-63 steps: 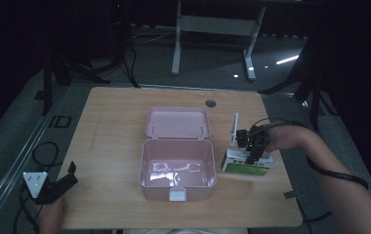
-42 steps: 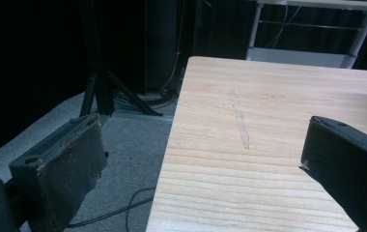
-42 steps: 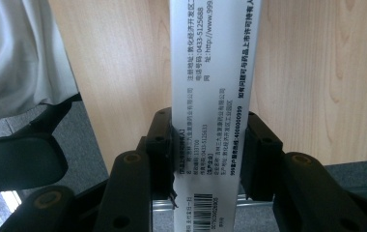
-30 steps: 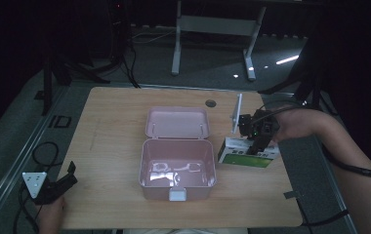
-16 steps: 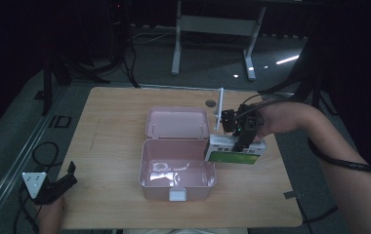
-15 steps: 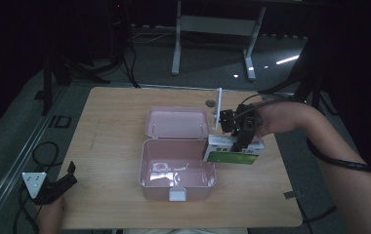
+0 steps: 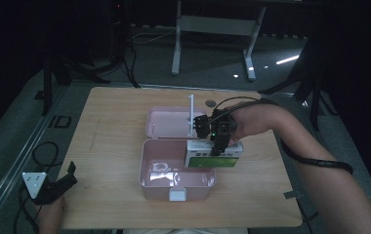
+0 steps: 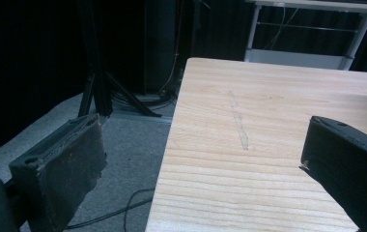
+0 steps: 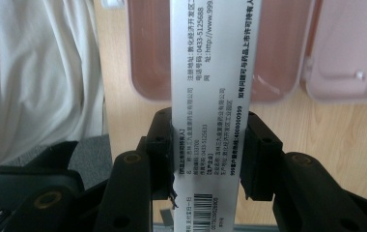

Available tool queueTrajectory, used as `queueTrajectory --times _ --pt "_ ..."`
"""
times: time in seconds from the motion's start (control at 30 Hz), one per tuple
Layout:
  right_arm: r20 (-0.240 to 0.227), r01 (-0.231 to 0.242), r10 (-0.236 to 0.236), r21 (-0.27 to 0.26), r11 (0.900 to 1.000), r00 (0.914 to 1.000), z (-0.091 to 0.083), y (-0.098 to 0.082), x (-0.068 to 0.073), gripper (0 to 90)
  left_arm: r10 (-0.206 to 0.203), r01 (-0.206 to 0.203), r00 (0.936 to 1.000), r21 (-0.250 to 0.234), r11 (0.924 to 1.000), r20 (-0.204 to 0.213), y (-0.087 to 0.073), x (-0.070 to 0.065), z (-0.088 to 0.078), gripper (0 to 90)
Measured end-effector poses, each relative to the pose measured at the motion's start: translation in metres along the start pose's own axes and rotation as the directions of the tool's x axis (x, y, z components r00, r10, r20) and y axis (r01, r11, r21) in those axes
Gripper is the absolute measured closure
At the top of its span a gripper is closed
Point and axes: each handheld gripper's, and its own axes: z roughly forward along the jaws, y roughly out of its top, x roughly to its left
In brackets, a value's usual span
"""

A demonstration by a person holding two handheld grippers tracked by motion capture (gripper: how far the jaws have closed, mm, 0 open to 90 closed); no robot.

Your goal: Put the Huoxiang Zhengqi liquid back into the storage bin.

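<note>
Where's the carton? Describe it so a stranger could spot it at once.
Start at the wooden table and find the open pink case in its middle. Over the case's right rim hangs the carton, clamped in the right gripper. It is the one white-and-green box there, with printed text and a barcode on its side.

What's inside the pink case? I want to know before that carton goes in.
The pink case holds one small clear item. The carton in the right hand-held gripper covers its right corner.

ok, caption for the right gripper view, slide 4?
Right gripper clamps a white printed carton above the open pink case on the wooden table.
</note>
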Motion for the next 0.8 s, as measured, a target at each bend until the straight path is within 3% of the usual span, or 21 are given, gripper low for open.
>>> queueTrajectory --times 0.47,0.8 --pt "-0.03 0.045 -0.045 -0.023 0.999 0.9985 0.017 0.046 0.0 62.0 0.001 -0.001 1.0 0.0 1.0 0.006 0.0 0.0 0.0 2.1" --pt "-0.062 0.059 -0.059 -0.001 0.998 0.9963 0.046 0.068 -0.001 62.0 -0.001 0.001 1.0 0.001 1.0 0.007 0.0 0.001 0.0 2.1"
